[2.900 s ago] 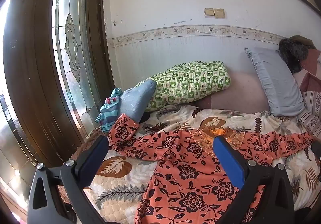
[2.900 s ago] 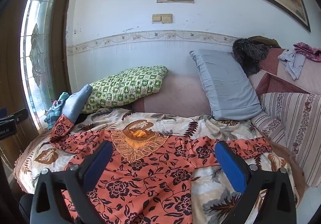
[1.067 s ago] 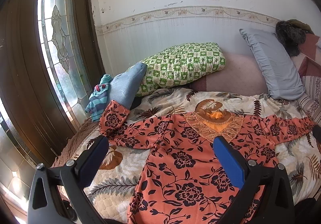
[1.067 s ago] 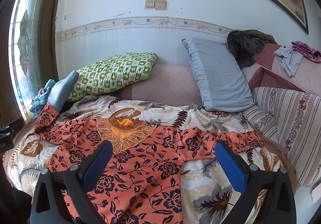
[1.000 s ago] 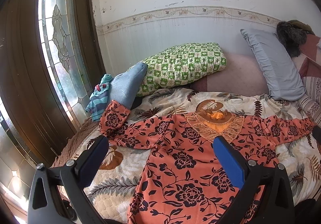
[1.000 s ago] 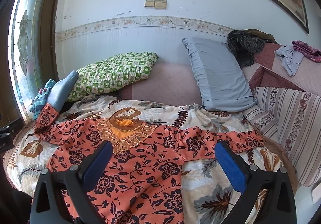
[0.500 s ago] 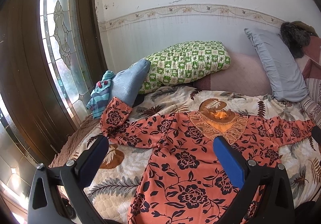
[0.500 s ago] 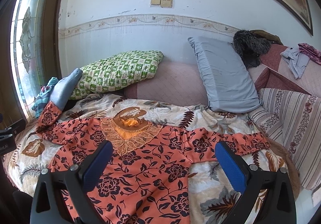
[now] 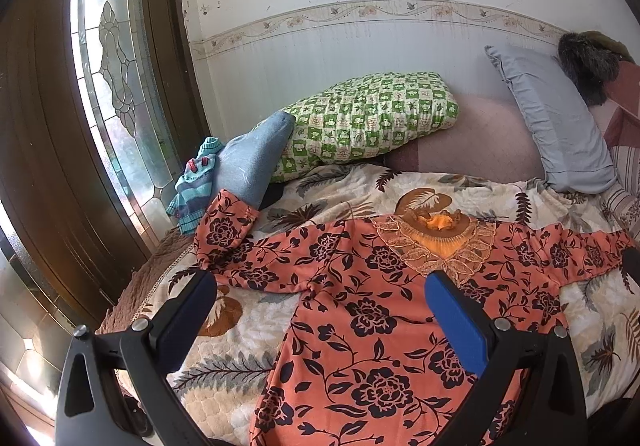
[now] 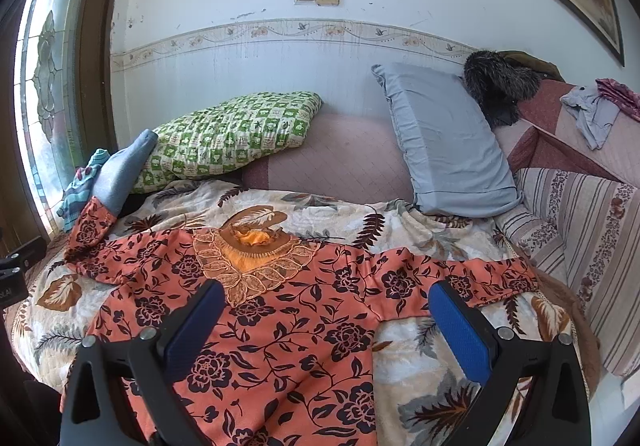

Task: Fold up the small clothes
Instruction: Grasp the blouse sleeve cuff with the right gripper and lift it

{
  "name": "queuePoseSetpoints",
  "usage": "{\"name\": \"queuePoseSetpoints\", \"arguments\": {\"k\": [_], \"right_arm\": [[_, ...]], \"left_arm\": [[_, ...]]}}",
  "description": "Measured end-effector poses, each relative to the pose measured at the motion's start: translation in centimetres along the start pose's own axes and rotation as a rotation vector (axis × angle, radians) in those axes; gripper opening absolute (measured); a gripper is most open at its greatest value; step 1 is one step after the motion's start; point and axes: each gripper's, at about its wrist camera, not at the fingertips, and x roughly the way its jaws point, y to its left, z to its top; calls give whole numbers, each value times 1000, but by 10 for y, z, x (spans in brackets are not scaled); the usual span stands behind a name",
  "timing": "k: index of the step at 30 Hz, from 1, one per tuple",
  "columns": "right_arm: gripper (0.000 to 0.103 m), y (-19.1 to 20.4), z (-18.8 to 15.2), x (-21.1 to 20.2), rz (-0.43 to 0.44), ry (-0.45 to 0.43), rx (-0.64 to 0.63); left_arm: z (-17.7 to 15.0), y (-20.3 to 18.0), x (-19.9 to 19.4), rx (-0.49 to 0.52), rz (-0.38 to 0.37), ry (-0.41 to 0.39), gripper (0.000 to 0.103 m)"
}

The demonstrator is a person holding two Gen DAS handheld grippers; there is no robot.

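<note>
A bed (image 9: 248,330) covered with a leaf-print quilt stands against a white wall with a patterned border strip; a leaded-glass window (image 9: 116,78) in a dark wood frame occupies the left side. An orange floral garment (image 9: 360,310) (image 10: 280,310) lies flat and face up on the quilt, both sleeves spread outward and the embroidered neckline (image 10: 250,258) pointing toward the wall. The cuff of one sleeve rises against a blue-grey cushion (image 9: 256,162) near the window, beside a striped knit item (image 9: 196,182). A green checked pillow (image 9: 368,118) (image 10: 232,134) and a grey pillow (image 10: 444,142) rest at the far side of the bed. A dark furry item (image 10: 500,86) sits at the upper corner of the grey pillow. The left claw (image 9: 320,290) is held above the left half of the garment with its jaws spread wide and nothing between them. The right claw (image 10: 324,302) is held above the right half of the garment, jaws likewise spread wide and empty. Neither claw touches the fabric. A striped sofa cushion (image 10: 580,238) adjoins the bed on the right.
</note>
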Motion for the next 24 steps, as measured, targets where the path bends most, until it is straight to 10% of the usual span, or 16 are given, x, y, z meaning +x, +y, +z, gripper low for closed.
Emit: {"name": "queuePoseSetpoints", "arguments": {"k": [9,13,24], "right_arm": [[103,-11,-3,14,-13,16,17],[103,-38,-12,44,-32,69,80],[99,-298,-69,173,-115,236,745]], "left_arm": [[1,-9,11,10,-17,21,103],[-9,-7,51,-63,-158,204,103],[-83,-11,133,-152,-117,540,103]]}}
